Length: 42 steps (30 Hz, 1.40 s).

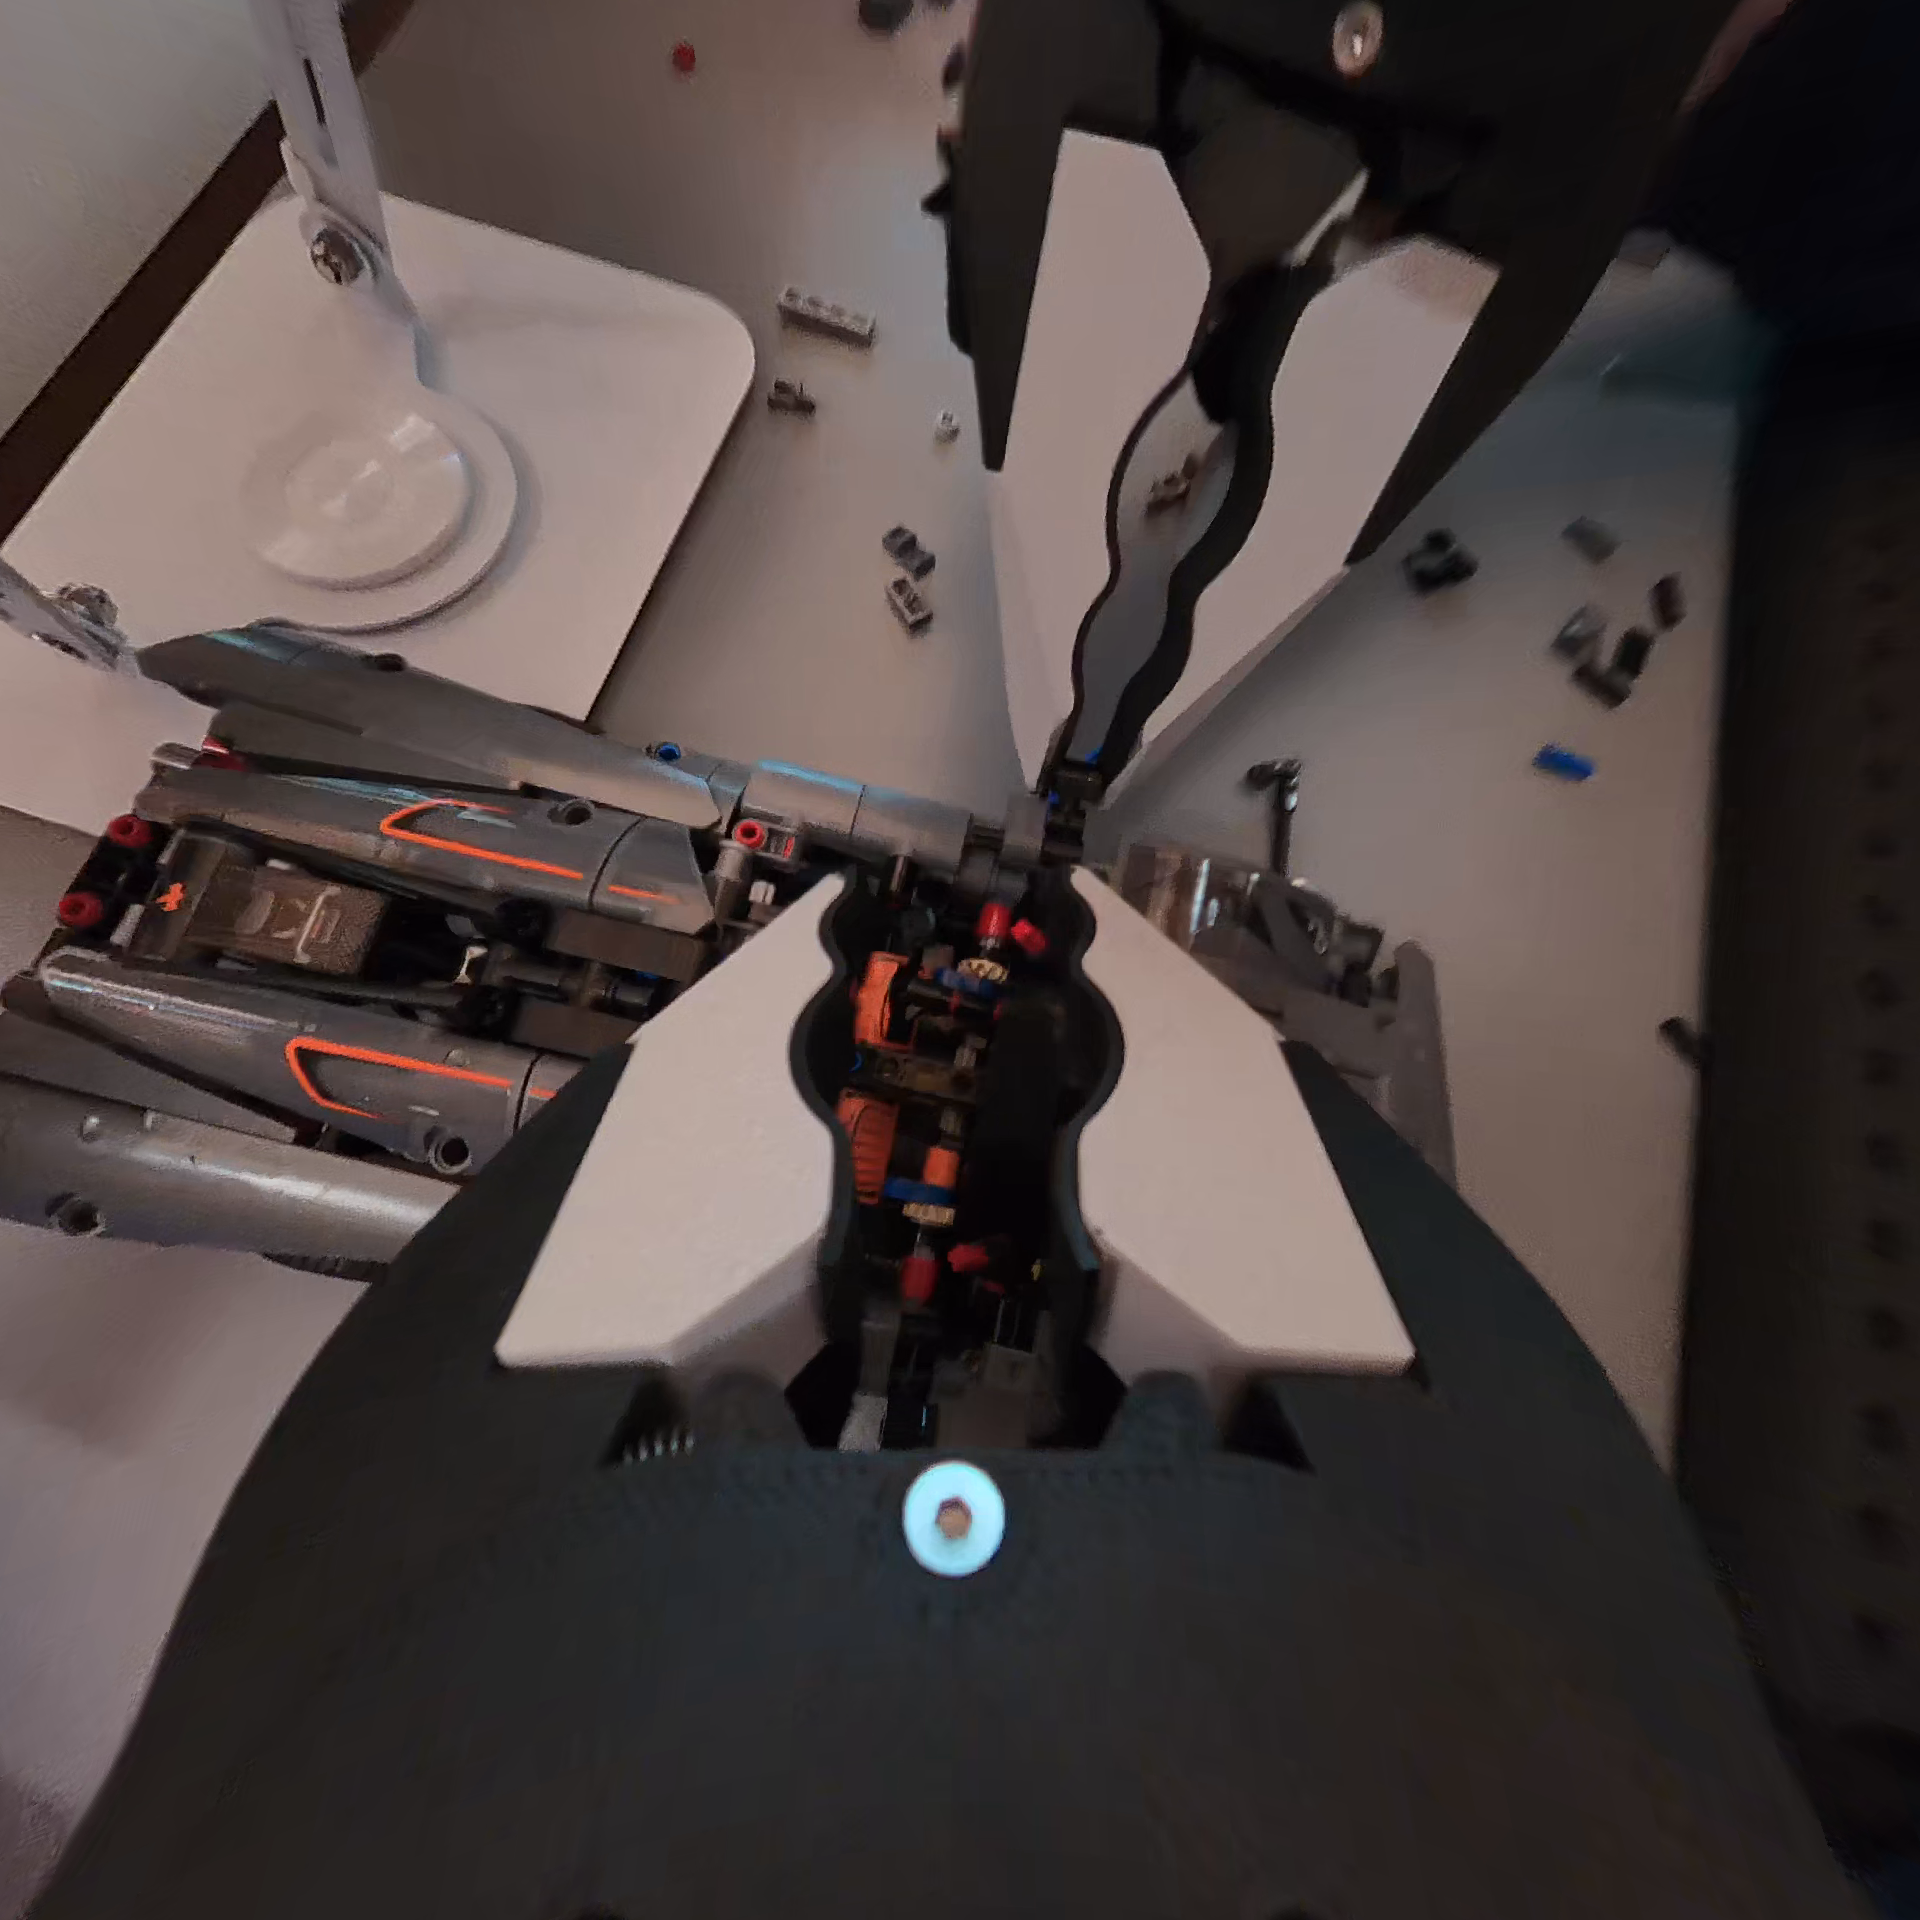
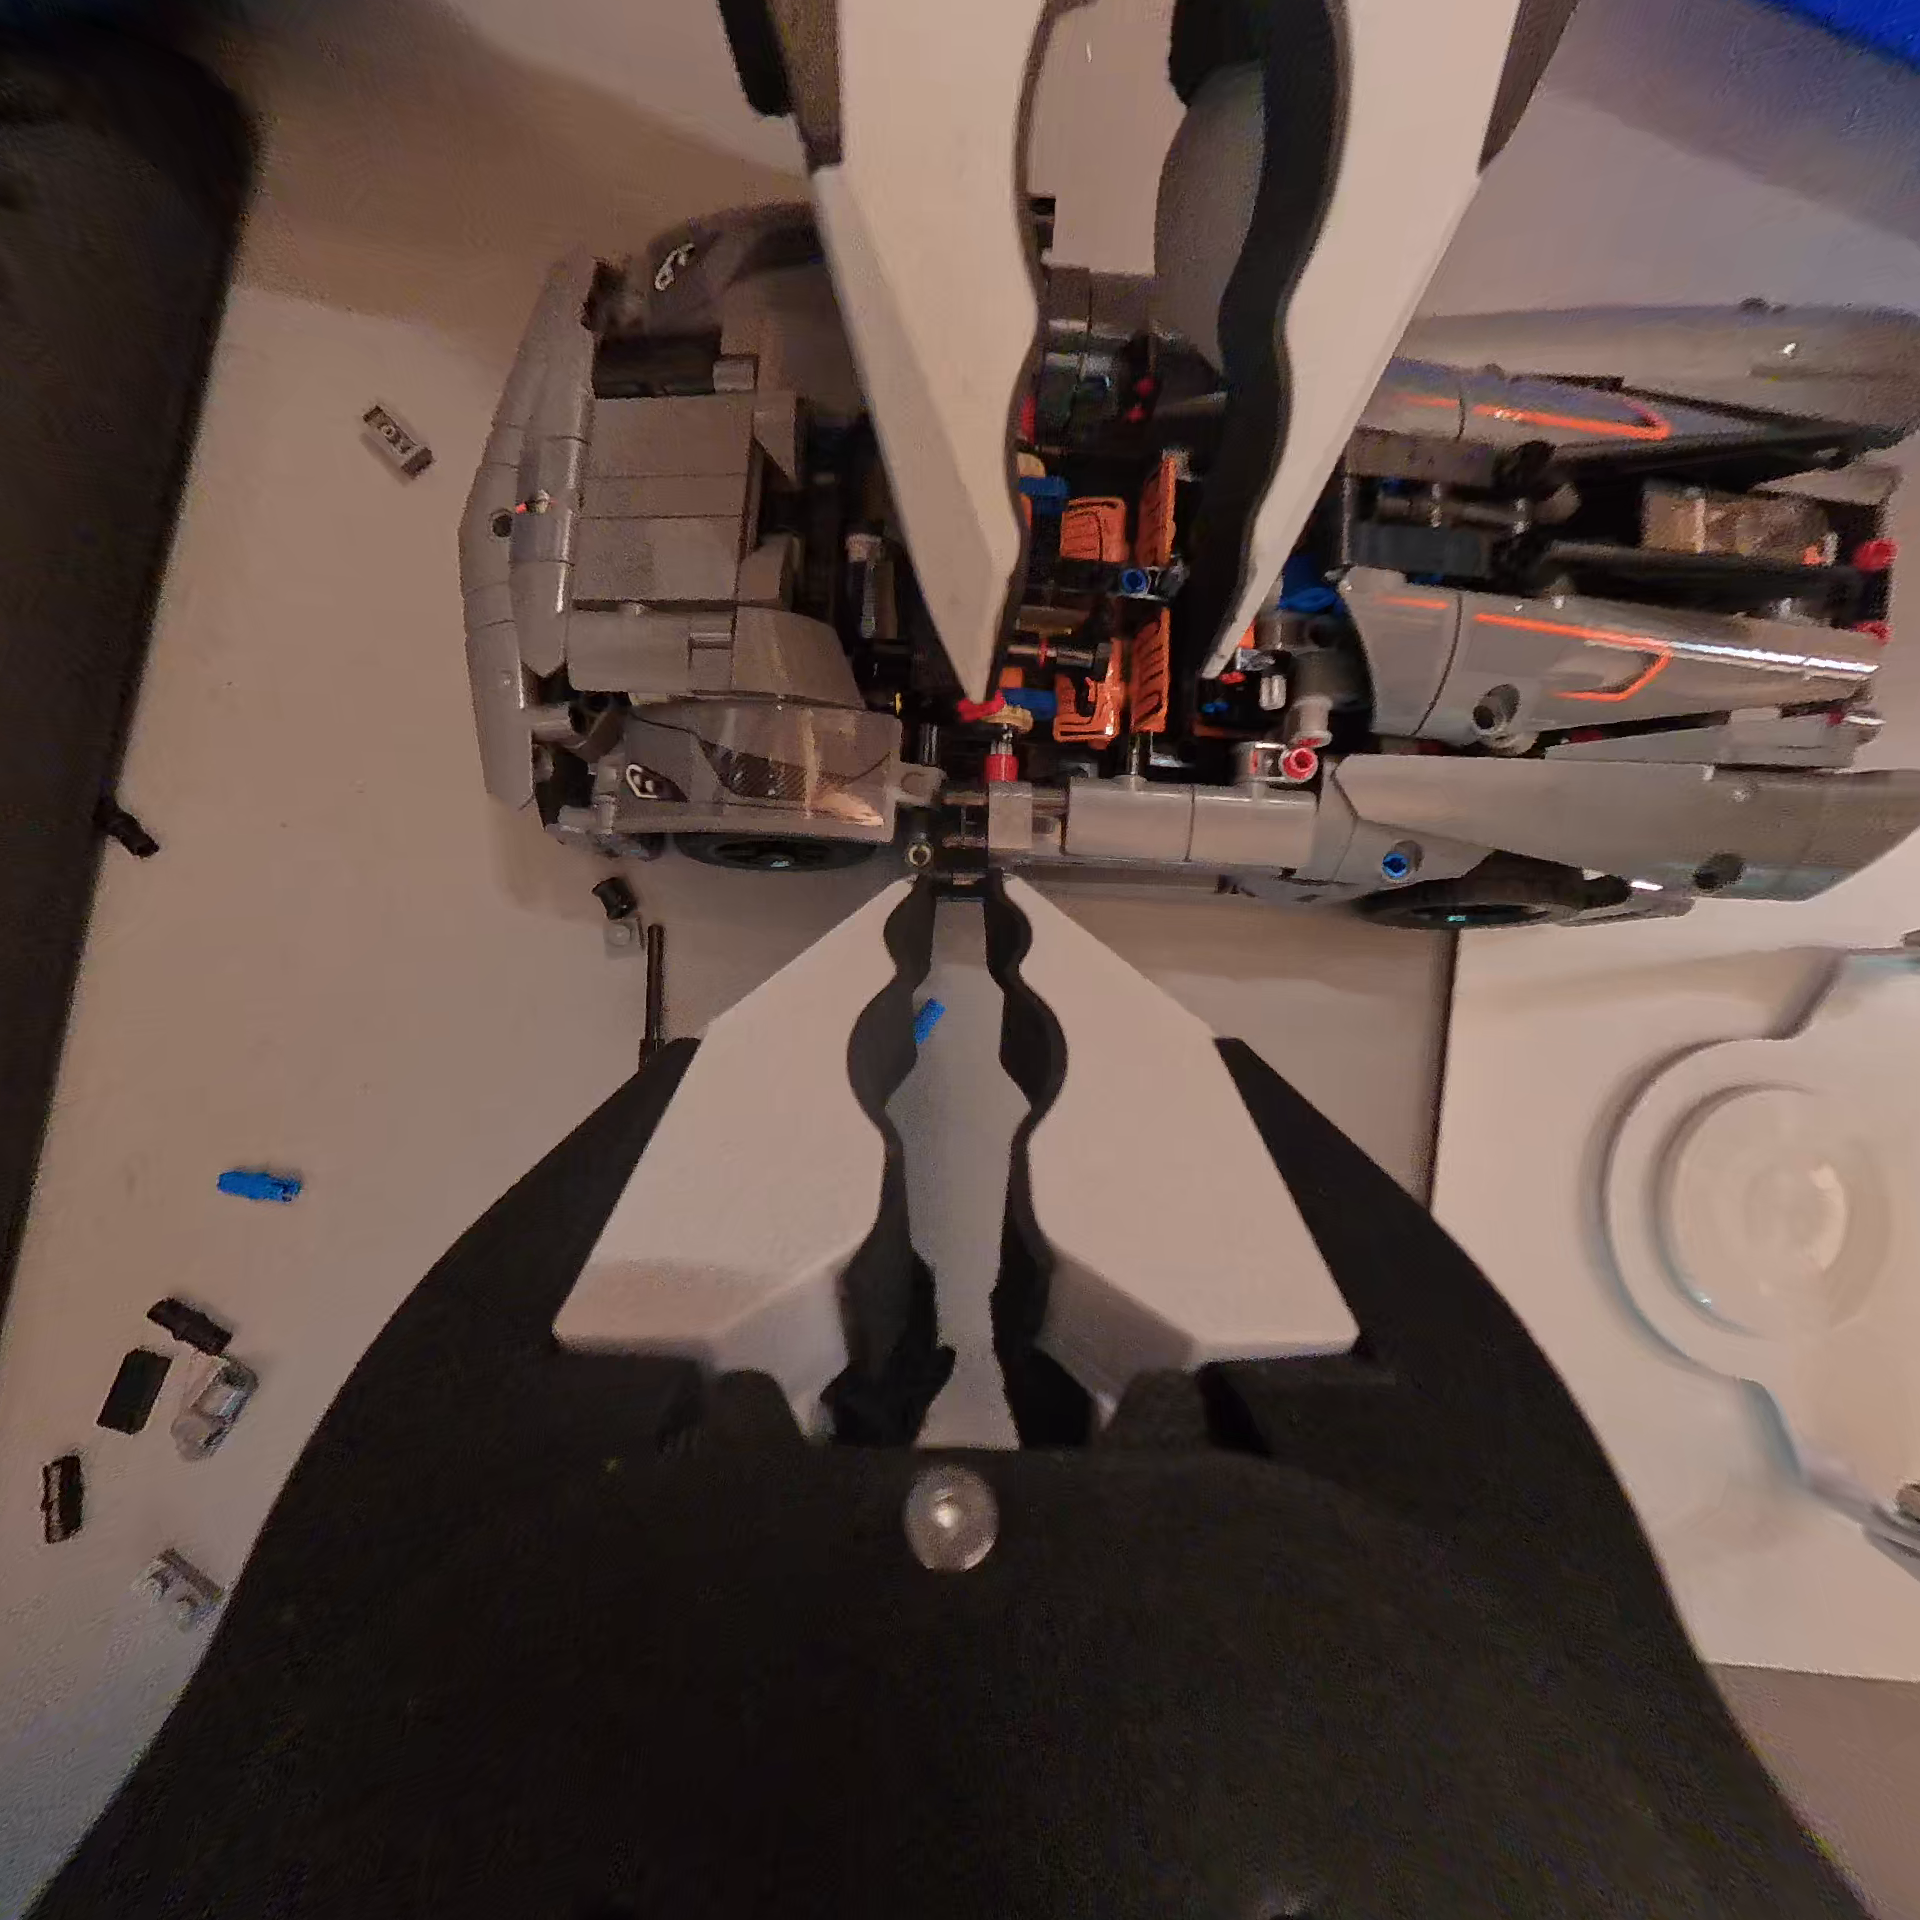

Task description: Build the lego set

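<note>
Grey lego car model with orange trim lines, part-built, lying across white tabletop; both grippers at its open middle.

Centre to upper right in right wrist view, centre-left in left wrist view. Right gripper at frame centre: fingers nearly together, tips pinching small black piece on car's near side rail. Left gripper over exposed orange-and-black interior: fingers apart with a moderate gap, tips among inner parts near red pins; grip on anything cannot be told. Loose small black and grey pieces plus blue pin scattered lower left in right wrist view. White lamp base upper left in left wrist view, beside car's rear.
</note>
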{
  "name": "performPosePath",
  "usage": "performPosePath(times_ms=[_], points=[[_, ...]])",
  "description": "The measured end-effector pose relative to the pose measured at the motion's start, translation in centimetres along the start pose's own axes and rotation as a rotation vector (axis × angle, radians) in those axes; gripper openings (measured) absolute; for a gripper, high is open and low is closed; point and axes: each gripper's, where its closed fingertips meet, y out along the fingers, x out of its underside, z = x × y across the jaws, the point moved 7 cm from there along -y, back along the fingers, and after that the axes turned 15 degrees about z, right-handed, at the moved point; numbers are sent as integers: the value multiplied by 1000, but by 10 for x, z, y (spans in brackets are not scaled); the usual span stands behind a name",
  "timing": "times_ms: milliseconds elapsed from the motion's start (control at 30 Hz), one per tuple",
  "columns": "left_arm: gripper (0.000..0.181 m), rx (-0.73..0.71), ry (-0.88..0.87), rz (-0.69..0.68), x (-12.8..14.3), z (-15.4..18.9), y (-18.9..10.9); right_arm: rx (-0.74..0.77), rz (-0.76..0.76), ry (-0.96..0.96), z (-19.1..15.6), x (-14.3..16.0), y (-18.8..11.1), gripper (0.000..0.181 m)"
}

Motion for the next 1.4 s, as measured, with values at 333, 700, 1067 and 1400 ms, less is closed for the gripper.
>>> performPosePath(times_ms=[333,700,1067,1400], points=[[34,-35,164,-118,4,9,17,-3,-82,25,3,-1,4,7],[32,-35,172,-129,6,9,18,-102,-118,92,10,-5,4,7],[33,-23,154,-139,10,9,19,-181,-126,166,13,-5,7,7],[32,-15,140,-128,10,10,19,-145,-202,155,10,-7,9,7]])
